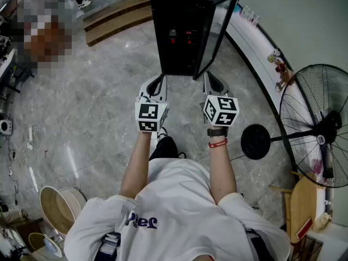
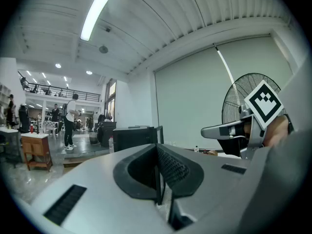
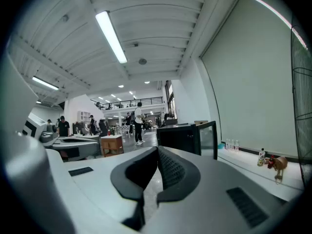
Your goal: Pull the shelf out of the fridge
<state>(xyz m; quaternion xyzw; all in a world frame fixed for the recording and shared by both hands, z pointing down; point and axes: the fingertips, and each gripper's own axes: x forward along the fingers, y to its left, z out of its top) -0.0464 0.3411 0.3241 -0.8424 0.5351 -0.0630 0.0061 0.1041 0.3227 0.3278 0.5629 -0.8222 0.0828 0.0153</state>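
Left gripper, right gripper: jaws pressed together, nothing between, hovering near fridge front. Door open at right. Inside too dark to tell.

The only lettering is a short dark-blue word on the front of the person's white T-shirt, creased and partly hidden, so it cannot be read with certainty. The two marker cubes bear black-and-white square code patterns, no letters. The label on the bottle on the wall ledge is too small to read.
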